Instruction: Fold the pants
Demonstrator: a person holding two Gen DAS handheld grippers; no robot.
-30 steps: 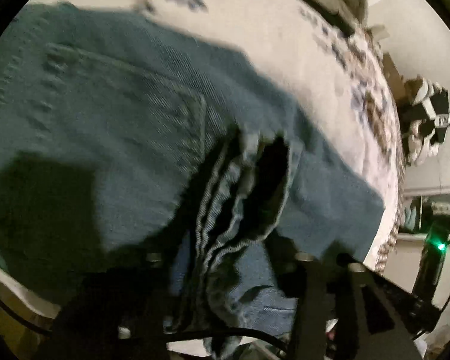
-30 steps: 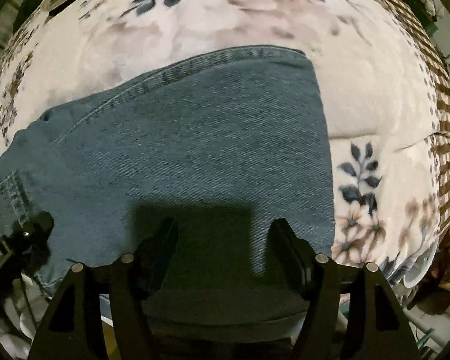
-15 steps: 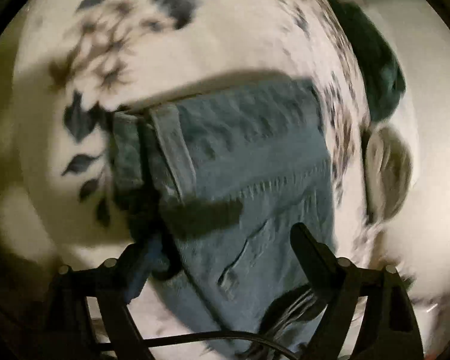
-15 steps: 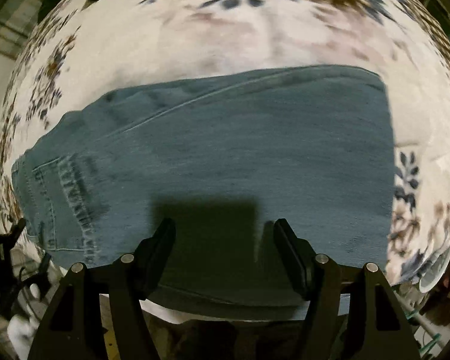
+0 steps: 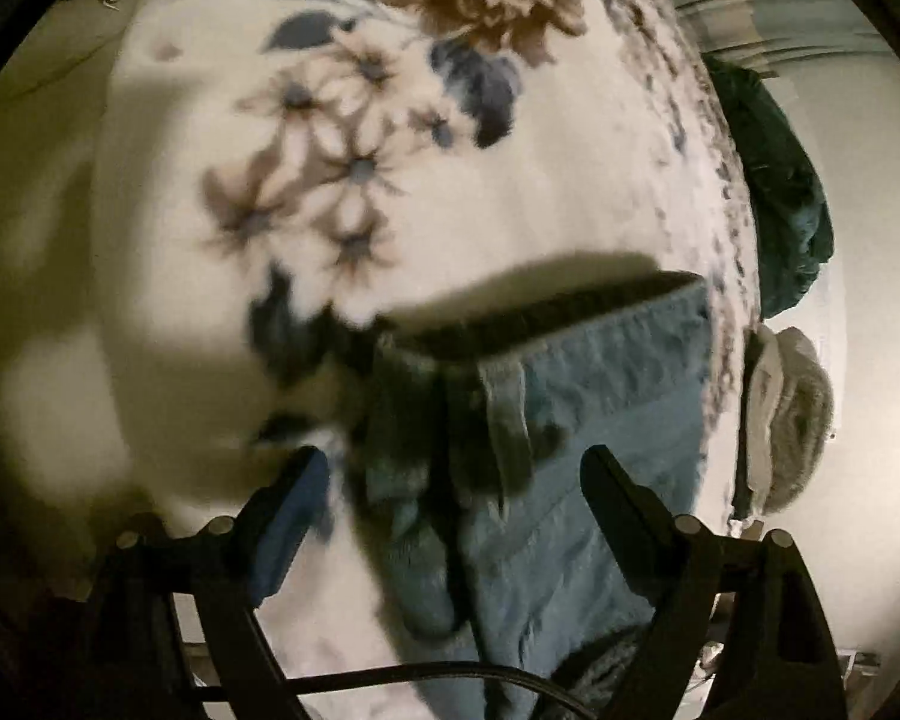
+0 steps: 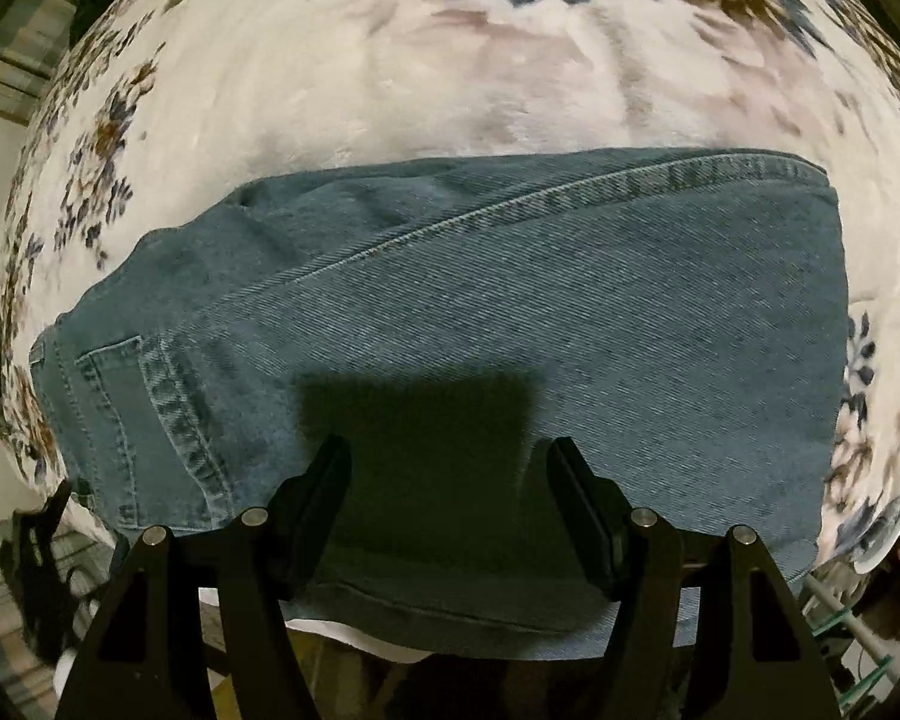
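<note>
Left gripper swung to jeans waistband — jaws open, no readable labels

black fingers, silver screws, perhaps blue pad

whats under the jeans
The jeans lie on a floral blanket, which shows all around them. Further folded denim layers show at the waistband end. Whatever is beneath the blanket is covered.
</note>
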